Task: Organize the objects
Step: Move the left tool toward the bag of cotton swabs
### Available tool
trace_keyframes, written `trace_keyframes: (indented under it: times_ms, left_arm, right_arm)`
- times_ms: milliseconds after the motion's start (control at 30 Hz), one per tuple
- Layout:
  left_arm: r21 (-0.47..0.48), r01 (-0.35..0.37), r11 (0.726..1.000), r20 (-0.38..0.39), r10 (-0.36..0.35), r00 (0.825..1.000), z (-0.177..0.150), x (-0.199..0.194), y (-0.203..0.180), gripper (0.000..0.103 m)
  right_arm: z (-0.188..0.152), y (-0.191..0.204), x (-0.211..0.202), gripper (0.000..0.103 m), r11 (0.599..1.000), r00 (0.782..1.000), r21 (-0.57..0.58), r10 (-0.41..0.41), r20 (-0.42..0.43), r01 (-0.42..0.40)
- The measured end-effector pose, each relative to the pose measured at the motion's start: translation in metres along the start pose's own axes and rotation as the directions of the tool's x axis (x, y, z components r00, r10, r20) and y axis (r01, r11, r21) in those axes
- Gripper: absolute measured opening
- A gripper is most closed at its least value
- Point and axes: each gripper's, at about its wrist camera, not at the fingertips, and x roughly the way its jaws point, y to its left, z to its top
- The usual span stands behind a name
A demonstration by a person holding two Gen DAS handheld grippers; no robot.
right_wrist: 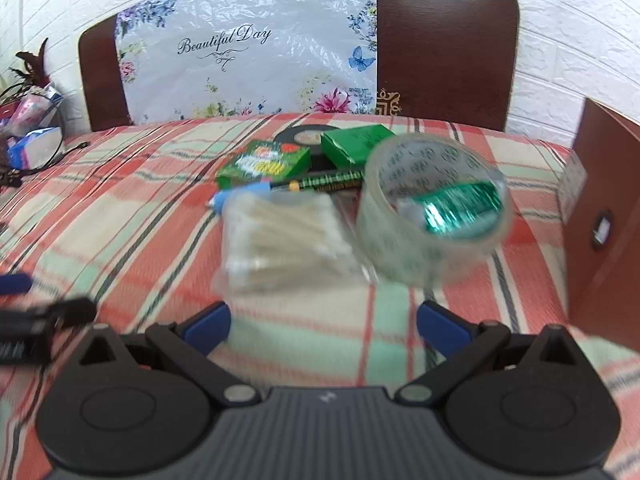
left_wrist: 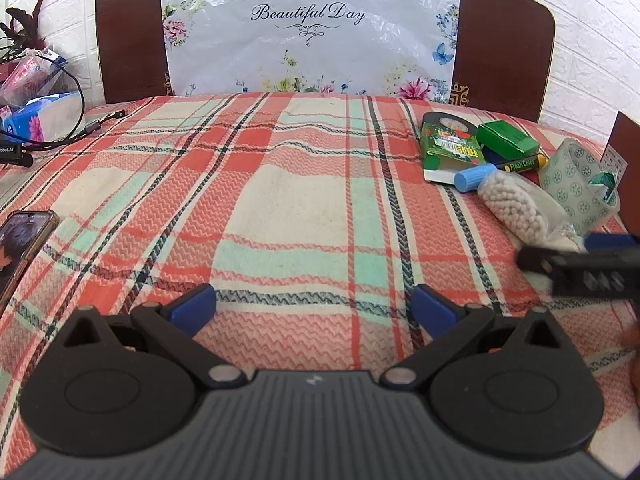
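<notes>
Lying on the plaid cloth (right_wrist: pixel 120 208), the bag of cotton swabs (right_wrist: pixel 280 236) sits just beyond my right gripper (right_wrist: pixel 324 328), with the tape roll (right_wrist: pixel 434 208) touching its right side and green boxes (right_wrist: pixel 264 162) farther off. Both my grippers are spread wide and hold nothing; my left gripper (left_wrist: pixel 312 306) hovers over bare cloth, well left of the pile.
</notes>
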Motion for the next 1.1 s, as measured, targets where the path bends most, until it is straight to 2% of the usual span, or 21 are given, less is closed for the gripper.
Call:
trace_keyframes:
  times_ms: [100,167,200,233,267,400,600,867,933,1000,1100]
  left_arm:
    - [0.000,0.000,1.000,0.006,0.000,1.000,-0.001,-0.001,0.000,0.103]
    - [-0.001,0.000,1.000,0.009,0.000,1.000,-0.002,-0.001,-0.001,0.103]
    - [-0.001,0.000,1.000,0.010,0.000,1.000,-0.002,-0.001,0.000,0.103]
    - [-0.001,0.000,1.000,0.011,0.000,1.000,-0.002,-0.001,-0.001,0.103]
    - [-0.001,-0.001,1.000,0.011,0.001,1.000,-0.002,-0.001,-0.001,0.103]
    - [-0.001,-0.001,1.000,0.011,0.001,1.000,-0.002,-0.001,-0.001,0.103]
    - [0.001,-0.005,1.000,0.011,0.005,1.000,-0.002,-0.001,-0.002,0.103]
    - [0.011,-0.015,1.000,0.002,0.015,1.000,0.000,-0.001,-0.004,0.103]
    - [0.006,-0.018,1.000,-0.019,0.018,1.000,0.002,-0.003,-0.004,0.103]
    - [-0.025,0.003,1.000,-0.052,-0.005,0.999,0.004,-0.008,-0.004,0.103]
    - [-0.110,0.114,0.987,-0.086,-0.123,0.989,0.008,-0.021,-0.004,0.103]
  right_arm:
    - [0.011,0.004,0.014,0.103,1.000,1.000,-0.004,0.006,-0.002,-0.006]
    - [0.014,0.010,0.017,0.093,0.999,1.000,-0.029,0.020,0.014,-0.019]
    - [0.015,0.013,0.016,0.080,0.998,0.999,-0.047,0.031,0.022,-0.030]
    - [0.014,0.016,0.014,0.073,0.998,0.999,-0.063,0.030,0.030,-0.028]
    - [0.013,0.018,0.013,0.071,0.997,0.999,-0.080,0.026,0.038,-0.022]
    - [0.008,0.022,0.005,0.071,0.995,0.999,-0.098,0.023,0.044,-0.018]
    - [-0.018,0.022,-0.029,0.071,0.985,0.996,-0.153,0.081,0.029,-0.075]
    - [-0.054,0.014,-0.075,0.071,0.982,0.992,-0.145,0.124,0.022,-0.119]
    - [-0.058,0.014,-0.081,0.076,0.981,0.992,-0.157,0.119,0.032,-0.112]
    - [-0.062,0.014,-0.085,0.084,0.982,0.994,-0.157,0.107,0.035,-0.101]
    - [-0.066,0.008,-0.089,0.091,0.983,0.993,-0.143,0.119,0.024,-0.115]
